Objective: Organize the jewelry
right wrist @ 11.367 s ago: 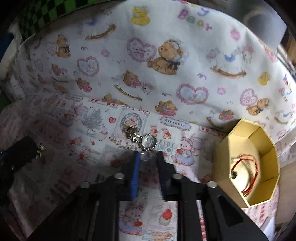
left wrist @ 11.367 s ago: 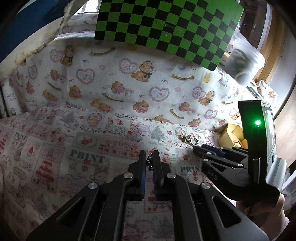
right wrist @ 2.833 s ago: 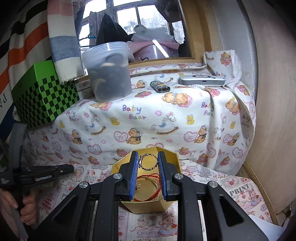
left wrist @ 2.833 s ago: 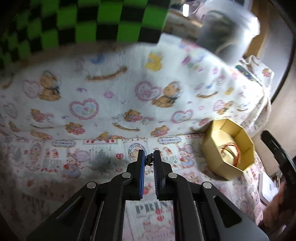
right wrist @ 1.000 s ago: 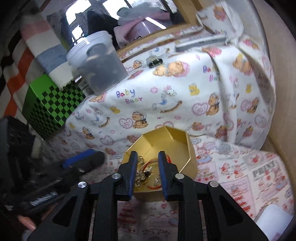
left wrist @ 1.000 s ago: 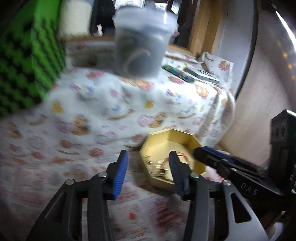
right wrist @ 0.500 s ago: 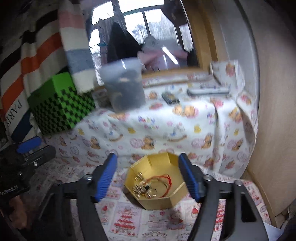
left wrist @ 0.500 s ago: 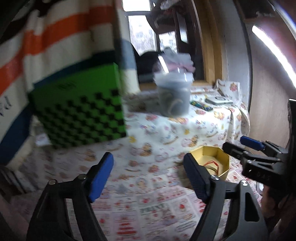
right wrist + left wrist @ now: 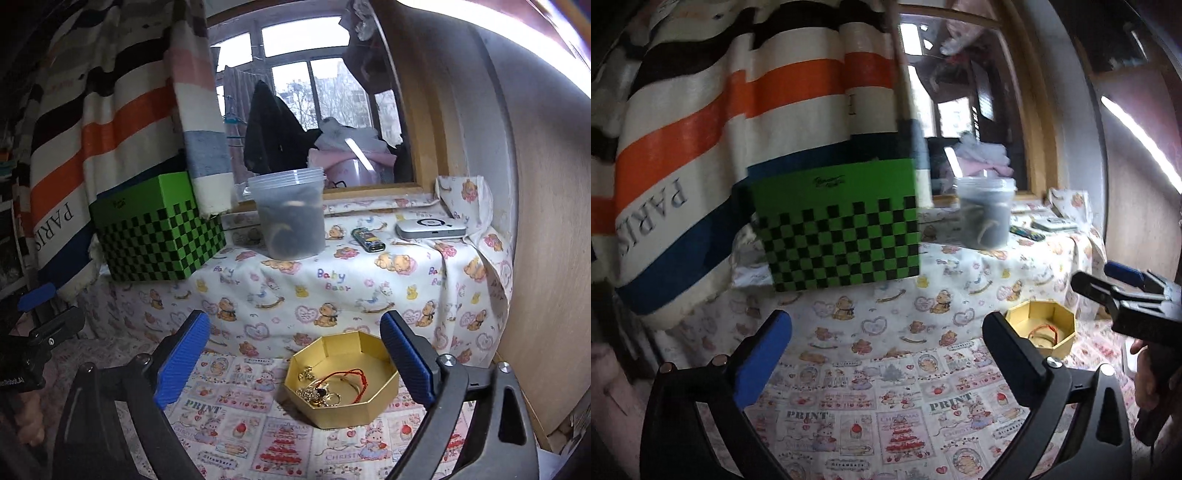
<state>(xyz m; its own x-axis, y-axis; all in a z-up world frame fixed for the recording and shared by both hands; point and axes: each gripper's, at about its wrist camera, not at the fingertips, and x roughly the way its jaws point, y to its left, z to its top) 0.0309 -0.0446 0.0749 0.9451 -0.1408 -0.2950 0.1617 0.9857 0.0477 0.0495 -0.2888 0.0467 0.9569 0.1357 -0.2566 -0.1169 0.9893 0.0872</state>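
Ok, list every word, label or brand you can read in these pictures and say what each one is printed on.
"PARIS": striped hanging cloth, running sideways.
"Baby Bear": teddy-bear cloth over the raised ledge.
"PRINT", "CHRISTMAS", "Strawberry": patchwork cloth under the gold octagonal box.
Script logo on the green checkered box: too blurred to read.
White lettering on the left gripper's body: cut off, unreadable.

A lower surface covered with a printed patchwork cloth (image 9: pixel 236 439) carries the gold octagonal box (image 9: pixel 341 380), which sits open near the foot of a raised ledge and holds a tangle of jewelry (image 9: pixel 325 387) with a red cord. The ledge is draped in a teddy-bear cloth (image 9: pixel 332 291). On it stand a green checkered box (image 9: pixel 155 236), a lidded translucent tub (image 9: pixel 290 218), a lighter (image 9: pixel 367 239) and a flat white device (image 9: pixel 430 228).
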